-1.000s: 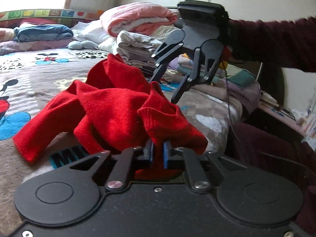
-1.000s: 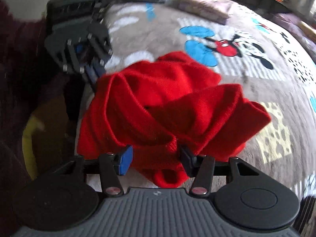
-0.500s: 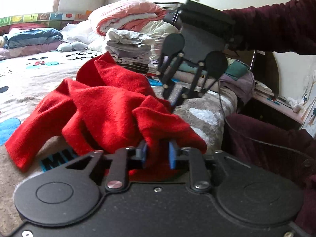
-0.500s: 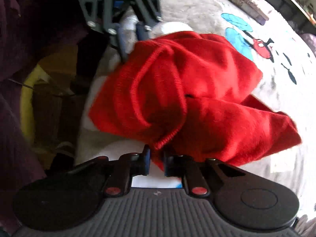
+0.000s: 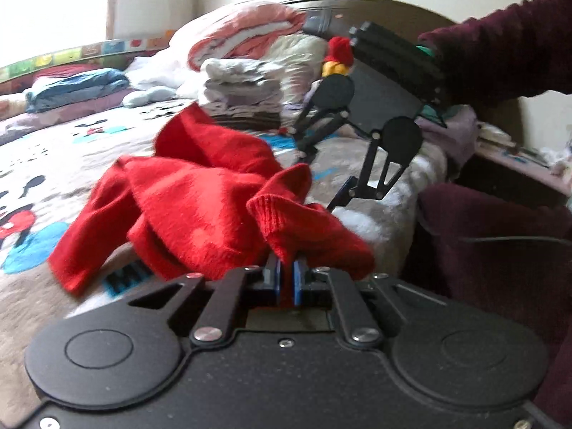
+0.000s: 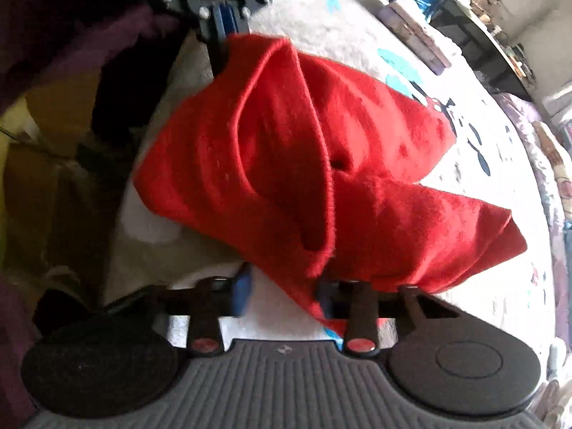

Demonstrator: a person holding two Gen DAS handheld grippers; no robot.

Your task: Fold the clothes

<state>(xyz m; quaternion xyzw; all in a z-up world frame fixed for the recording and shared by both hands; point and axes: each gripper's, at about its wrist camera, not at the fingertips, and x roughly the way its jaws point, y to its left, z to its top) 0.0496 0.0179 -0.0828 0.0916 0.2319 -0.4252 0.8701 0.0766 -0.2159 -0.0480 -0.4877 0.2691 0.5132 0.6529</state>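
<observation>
1. A bed [image 5: 43, 286] is carrying everything here; it is wearing a plush grey-brown blanket [image 6: 475, 186] printed with cartoon mice, blue patches and black lettering
2. A red knitted garment [image 5: 200, 207] is lying crumpled on the blanket near the bed's edge, one corner trailing out toward the left in the left wrist view
3. A stack of folded pale clothes [image 5: 243, 93] is sitting on the blanket behind the red garment
4. A rolled pink-and-white quilt [image 5: 246, 35] is resting farther back, against the dark headboard [image 5: 386, 9]
5. Folded blue and purple bedding [image 5: 75, 89] is lying along the far left side
</observation>
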